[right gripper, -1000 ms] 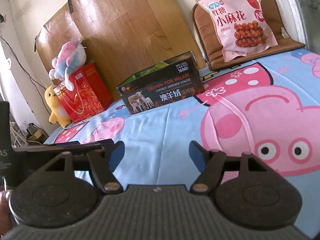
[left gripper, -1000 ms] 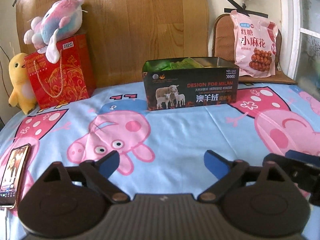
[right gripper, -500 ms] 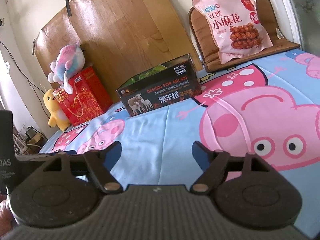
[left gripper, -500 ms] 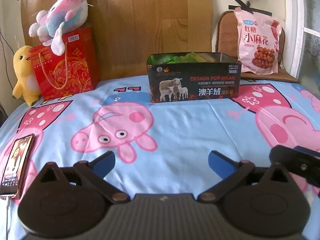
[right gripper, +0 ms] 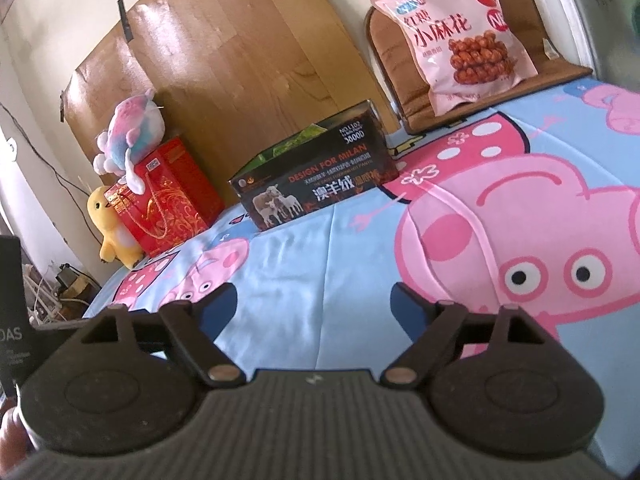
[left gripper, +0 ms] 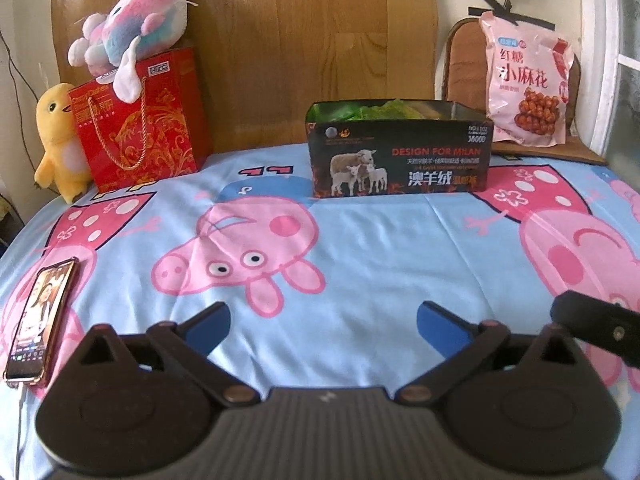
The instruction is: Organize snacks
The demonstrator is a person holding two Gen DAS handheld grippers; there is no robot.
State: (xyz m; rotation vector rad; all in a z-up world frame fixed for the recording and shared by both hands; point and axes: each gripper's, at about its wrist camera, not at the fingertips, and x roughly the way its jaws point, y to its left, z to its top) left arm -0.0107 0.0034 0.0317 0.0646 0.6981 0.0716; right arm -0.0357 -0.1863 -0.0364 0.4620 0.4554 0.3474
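Note:
A dark open box point(left gripper: 400, 156) printed with sheep stands at the far side of the bed, with green snack packets point(left gripper: 384, 106) showing over its rim. It also shows in the right wrist view point(right gripper: 316, 184). A large pink snack bag point(left gripper: 526, 88) leans on a brown chair cushion at the back right, and shows in the right wrist view point(right gripper: 456, 36). My left gripper point(left gripper: 322, 326) is open and empty, low over the sheet, well short of the box. My right gripper point(right gripper: 314, 306) is open and empty, to the right of the left one.
A red gift bag point(left gripper: 140, 120) with a pink plush toy point(left gripper: 132, 34) on it and a yellow plush chick point(left gripper: 58, 140) stand at the back left. A phone point(left gripper: 40, 316) lies at the left near the edge. A wooden board point(left gripper: 312, 40) leans behind the box.
Both grippers have drawn back and risen a little, so the box and the bag look slightly farther and the view is more level. Both stay open.

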